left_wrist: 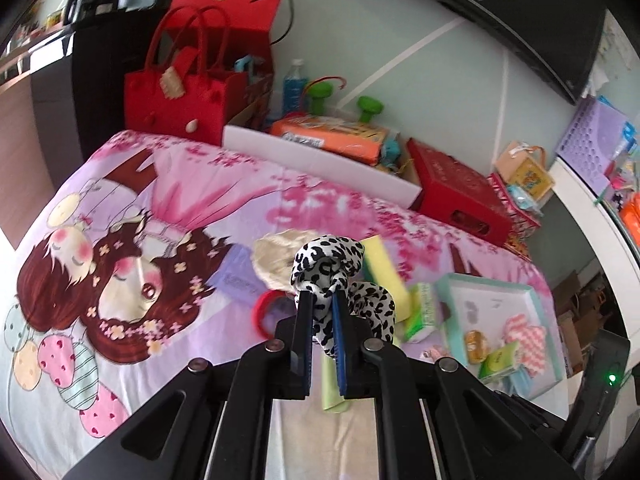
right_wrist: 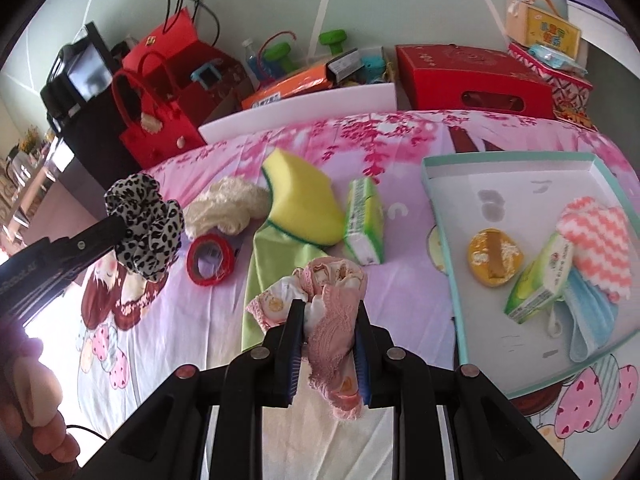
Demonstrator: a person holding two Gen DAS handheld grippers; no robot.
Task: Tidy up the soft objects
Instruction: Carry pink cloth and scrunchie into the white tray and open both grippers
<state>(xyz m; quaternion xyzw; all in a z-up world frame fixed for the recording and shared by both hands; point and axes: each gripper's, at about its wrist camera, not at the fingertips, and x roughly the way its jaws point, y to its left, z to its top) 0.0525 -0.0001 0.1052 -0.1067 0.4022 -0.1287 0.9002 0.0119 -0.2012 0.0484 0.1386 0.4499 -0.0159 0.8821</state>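
A pink cartoon bedsheet (right_wrist: 160, 340) covers the bed. The left gripper (left_wrist: 320, 300) pinches a leopard-print scrunchie (left_wrist: 332, 268) above it – the right gripper (right_wrist: 329, 308) clamps a pink lace cloth (right_wrist: 332, 320), left of the teal tray (right_wrist: 444, 216).

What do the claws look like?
Both claws are black. The left claw and right claw each have two flat straight fingers with blue pads inside, joined to angular black arms by round silver bolts. Seen from the side, the left one carries small white lettering.
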